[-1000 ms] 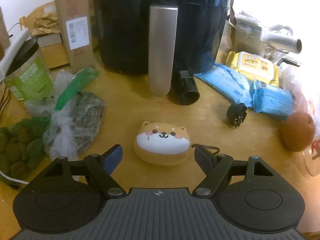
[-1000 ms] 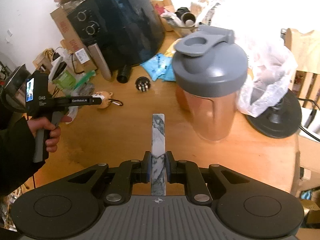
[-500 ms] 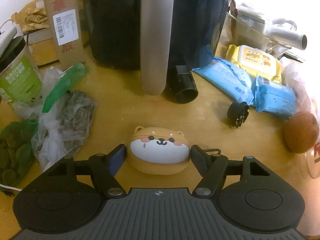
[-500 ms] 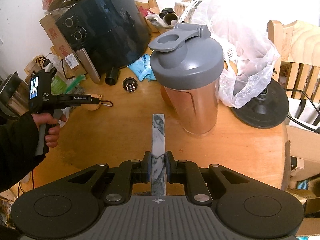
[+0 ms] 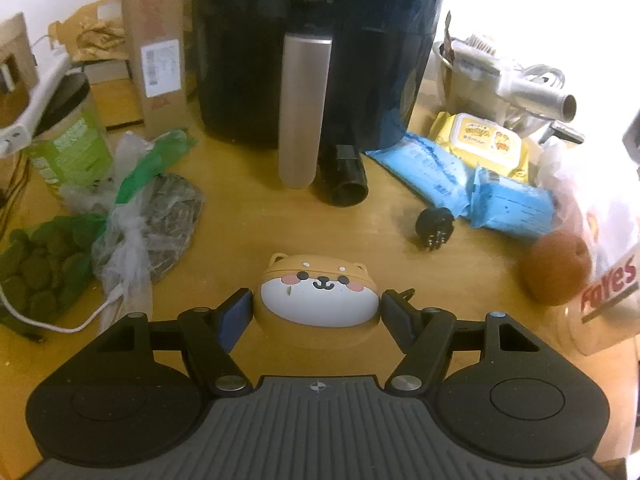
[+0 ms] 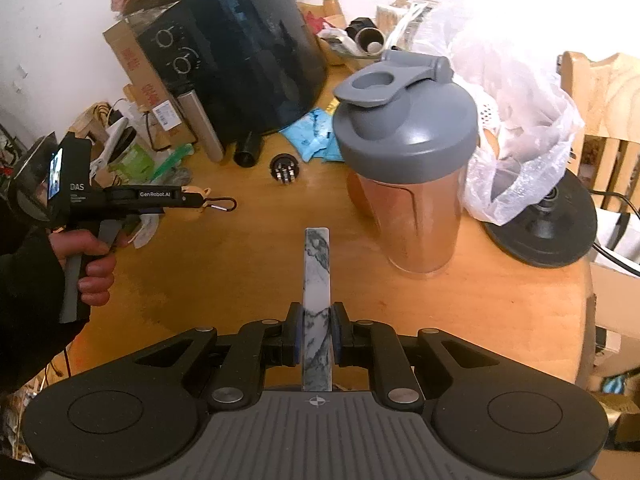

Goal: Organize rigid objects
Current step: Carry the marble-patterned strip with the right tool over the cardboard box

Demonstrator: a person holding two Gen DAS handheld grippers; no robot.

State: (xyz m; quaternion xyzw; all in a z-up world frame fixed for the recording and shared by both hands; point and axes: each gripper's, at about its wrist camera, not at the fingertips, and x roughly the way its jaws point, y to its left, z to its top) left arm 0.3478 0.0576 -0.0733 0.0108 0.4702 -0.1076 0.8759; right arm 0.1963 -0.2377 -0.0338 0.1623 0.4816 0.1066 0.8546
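A tan dog-faced case [image 5: 316, 280] sits between the blue pads of my left gripper [image 5: 315, 308], which press on both its sides. In the right wrist view that gripper [image 6: 192, 200] holds the case [image 6: 197, 191] just above the wooden table [image 6: 248, 280], a carabiner [image 6: 222, 204] hanging from it. My right gripper [image 6: 317, 340] is shut on a thin marble-patterned slab [image 6: 317, 264], seen edge-on and pointing forward over the table.
A black air fryer [image 5: 316, 60] stands at the back, with a black tube [image 5: 344, 184], a black plug [image 5: 434, 226] and blue packets [image 5: 480, 184] before it. Bags of greens [image 5: 148, 216] lie left, a brown fruit [image 5: 556, 272] right. A grey-lidded shaker bottle [image 6: 408, 168] stands ahead of the slab.
My left gripper moved in around the dog case, closed on its sides and rose a little with it. The right gripper still holds the slab.
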